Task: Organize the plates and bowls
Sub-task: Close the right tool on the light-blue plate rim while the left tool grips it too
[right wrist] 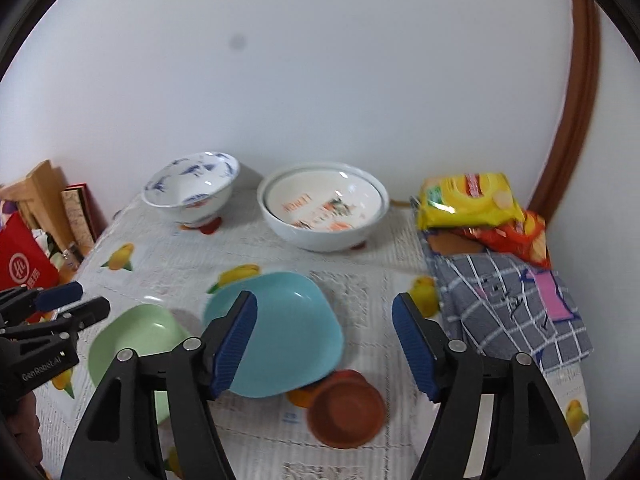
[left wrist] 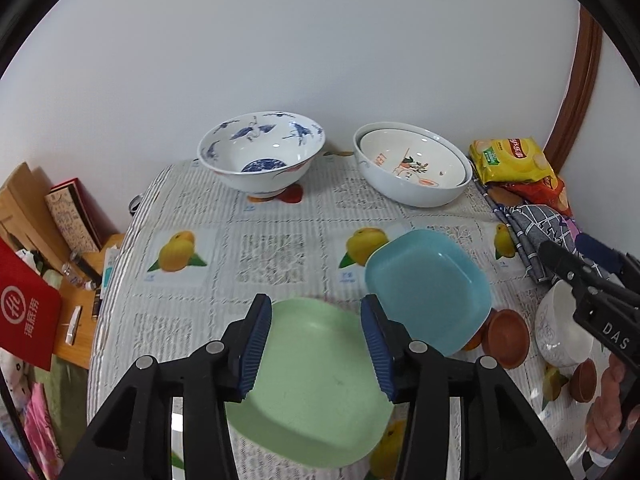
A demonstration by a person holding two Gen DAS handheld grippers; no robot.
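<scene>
Standing at the near table edge, the left gripper (left wrist: 316, 344) has its jaws parted moderately over the green plate (left wrist: 316, 384), blue pads either side of the plate's far half; contact with the plate cannot be confirmed. The right gripper (right wrist: 324, 344) has its jaws spread wide and grips nothing; its left pad overlaps the blue plate (right wrist: 280, 332) in view, but whether it touches cannot be told.

Count, square plastic plates: two. Green lies nearest, under the left gripper. Blue sits just right of it and slightly farther, its near right corner propped up on a brown saucer (right wrist: 346, 410).

Count, brown saucers: two seen. The larger lies beneath and right of the blue plate; a smaller brown saucer (left wrist: 583, 380) shows at the far right of the left wrist view.

Count, small white cups: one, the white cup (left wrist: 560, 324), tilted, directly beneath the right gripper's fingers.

Count, large bowls, far side against the wall: three. The blue-and-white crane bowl (left wrist: 260, 152) stands ahead of the left gripper. To its right, a white bowl (left wrist: 416, 188) holds a printed bowl (left wrist: 412, 160) nested inside.

Surroundings: fruit-print tablecloth (left wrist: 272, 256); checked cloth (right wrist: 508, 312) right of the right gripper; snack bags (right wrist: 468, 200) stacked beyond it in the corner. A red bag (left wrist: 28, 308) and books sit off the table's left edge.
</scene>
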